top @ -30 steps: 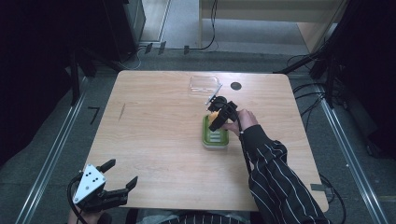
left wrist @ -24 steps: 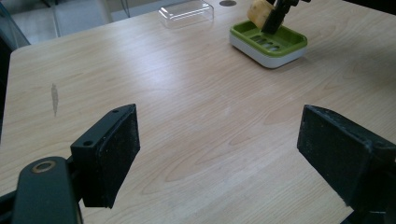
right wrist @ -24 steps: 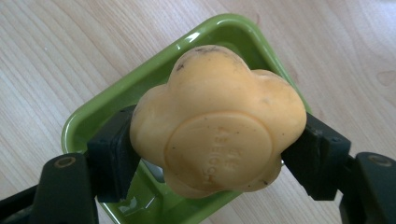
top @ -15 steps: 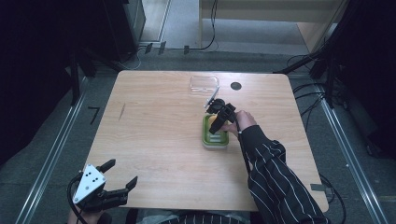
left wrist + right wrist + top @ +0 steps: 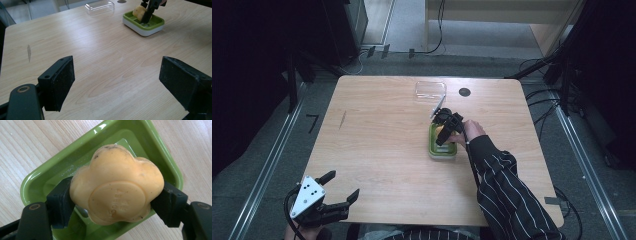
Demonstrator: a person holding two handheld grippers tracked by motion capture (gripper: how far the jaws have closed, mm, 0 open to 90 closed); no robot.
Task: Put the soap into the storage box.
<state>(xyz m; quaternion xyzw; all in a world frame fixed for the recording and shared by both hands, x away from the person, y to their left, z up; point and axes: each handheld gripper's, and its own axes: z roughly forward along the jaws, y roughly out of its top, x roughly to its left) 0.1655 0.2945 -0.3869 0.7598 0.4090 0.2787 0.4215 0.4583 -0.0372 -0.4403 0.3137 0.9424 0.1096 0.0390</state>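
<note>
Just beyond the green tray (image 5: 442, 150), a clear lid (image 5: 430, 91), nothing between.

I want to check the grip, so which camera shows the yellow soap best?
The right gripper view: the soap sits close up, clamped between both jaws over the green dish. The left gripper view shows it small and distant; the high view barely shows it.

soap (image 5: 117, 186) over dish (image 5: 442, 150) mid-table – lid (image 5: 430, 91) behind, left tool (image 5: 333, 202) at near-left corner
</note>
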